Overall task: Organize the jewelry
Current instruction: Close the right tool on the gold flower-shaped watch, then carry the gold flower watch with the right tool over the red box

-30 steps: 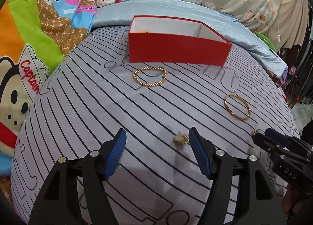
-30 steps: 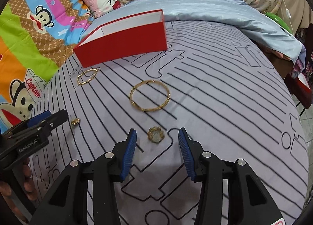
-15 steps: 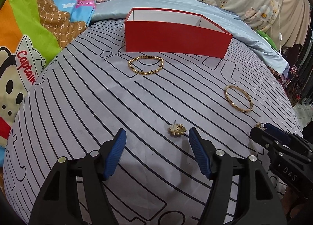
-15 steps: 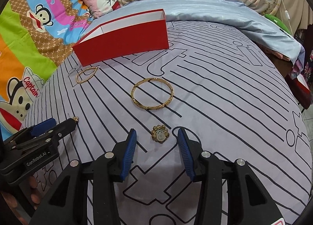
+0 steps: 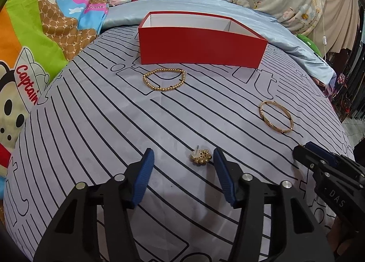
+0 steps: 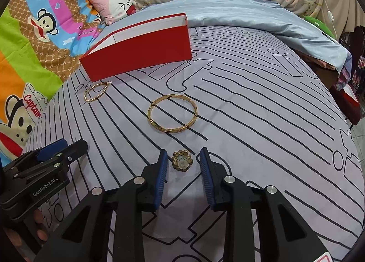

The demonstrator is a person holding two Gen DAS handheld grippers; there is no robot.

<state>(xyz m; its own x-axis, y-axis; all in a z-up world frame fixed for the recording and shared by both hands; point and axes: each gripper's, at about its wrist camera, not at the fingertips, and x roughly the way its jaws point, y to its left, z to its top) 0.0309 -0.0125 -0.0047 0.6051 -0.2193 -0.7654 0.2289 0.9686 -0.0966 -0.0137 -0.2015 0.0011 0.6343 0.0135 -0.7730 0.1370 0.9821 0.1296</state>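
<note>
Both grippers gape, released — left gripper (image 5: 182, 159) around a gold cluster earring (image 5: 200, 157), right gripper (image 6: 183, 159) around a gold flower-shaped earring (image 6: 182, 161).

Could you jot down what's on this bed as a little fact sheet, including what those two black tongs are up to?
surface: striped grey bedsheet
container: open red box, its inside mostly hidden
near box: gold beaded bracelet, lying flat
mid bed: gold bangle, lying flat
left tongs: open, a flower earring lying by the right-hand fingertip, not gripped
right tongs: open around the second flower earring, not gripped
in box so far: cannot tell
</note>
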